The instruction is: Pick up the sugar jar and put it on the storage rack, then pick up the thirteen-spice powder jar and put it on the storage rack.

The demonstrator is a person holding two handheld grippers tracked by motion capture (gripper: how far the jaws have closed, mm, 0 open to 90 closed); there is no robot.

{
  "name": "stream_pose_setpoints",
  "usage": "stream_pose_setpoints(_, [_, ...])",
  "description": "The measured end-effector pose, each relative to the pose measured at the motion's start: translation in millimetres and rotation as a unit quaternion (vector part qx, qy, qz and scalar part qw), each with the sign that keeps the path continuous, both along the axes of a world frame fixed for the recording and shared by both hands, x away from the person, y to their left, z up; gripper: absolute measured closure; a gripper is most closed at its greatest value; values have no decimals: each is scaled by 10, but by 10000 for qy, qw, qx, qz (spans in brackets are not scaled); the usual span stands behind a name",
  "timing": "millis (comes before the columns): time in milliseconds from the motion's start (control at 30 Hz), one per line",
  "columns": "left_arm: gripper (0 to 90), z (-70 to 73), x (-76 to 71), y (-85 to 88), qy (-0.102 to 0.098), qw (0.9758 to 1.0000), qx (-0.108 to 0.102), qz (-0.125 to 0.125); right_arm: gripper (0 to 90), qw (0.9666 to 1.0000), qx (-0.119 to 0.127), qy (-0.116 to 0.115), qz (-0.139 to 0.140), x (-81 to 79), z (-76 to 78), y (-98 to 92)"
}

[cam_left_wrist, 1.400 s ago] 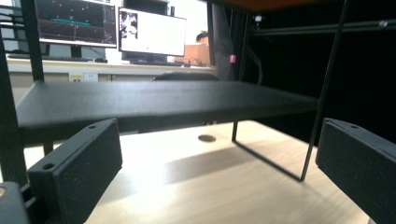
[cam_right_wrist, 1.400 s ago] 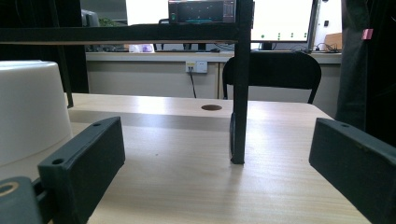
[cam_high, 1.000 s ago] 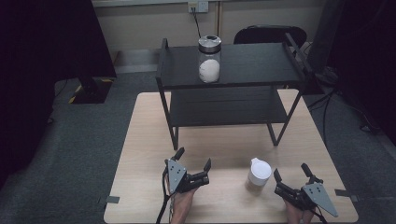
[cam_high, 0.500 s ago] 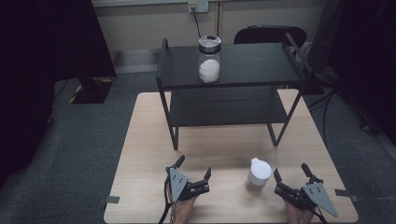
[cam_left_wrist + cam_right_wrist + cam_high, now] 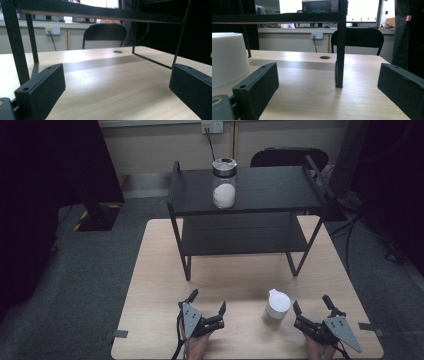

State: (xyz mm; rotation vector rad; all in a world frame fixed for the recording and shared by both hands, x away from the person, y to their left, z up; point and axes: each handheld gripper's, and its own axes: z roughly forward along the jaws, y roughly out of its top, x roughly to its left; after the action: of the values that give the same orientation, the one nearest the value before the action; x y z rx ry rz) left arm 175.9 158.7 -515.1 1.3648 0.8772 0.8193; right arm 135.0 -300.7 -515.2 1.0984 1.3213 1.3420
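Note:
A glass jar with a metal lid and white contents stands on the top shelf of a black two-level rack. A white lidded cup sits on the wooden table near its front edge; its side fills the left of the right gripper view. My left gripper rests open low on the table, left of the cup, nothing between its jaws. My right gripper lies open just right of the cup, also empty. One rack leg stands ahead of it.
The rack spans the table's far half, with its legs close ahead of the left gripper. A black chair stands behind the table. Bare tabletop lies between the rack and the grippers. A wall socket with a cable is at the back.
The left gripper has slid slightly toward the front edge of the table. The right gripper, the cup and the jar have stayed put.

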Motion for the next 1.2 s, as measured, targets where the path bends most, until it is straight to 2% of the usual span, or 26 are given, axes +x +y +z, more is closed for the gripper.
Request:
stream_pose_setpoints(133, [0, -15, -13, -9, -52, 10000, 44, 29, 24, 10000, -1, -4, 3, 0, -1, -1])
stream_pose_setpoints(233, [0, -26, -46, -50, -180, 9996, 218, 64, 24, 10000, -1, -2, 1, -1, -1, 0])
stream_pose_setpoints(300, [1, -19, -36, -41, -99, 9998, 118, 96, 24, 10000, -4, -4, -1, -1, -2, 1])
stream_pose_setpoints(367, [1, -22, -46, -55, -137, 9997, 176, 122, 24, 10000, -5, -2, -1, -1, -1, 2])
stream_pose_setpoints(1000, [1, -20, -44, -65, -122, 9997, 163, 154, 24, 10000, 5, 1, -18, -1, 0, 5])
stream_pose_setpoints(1200, [1, -19, -44, -65, -120, 9997, 165, 154, 15, 9999, 120, 33, 73, -3, 13, -51])
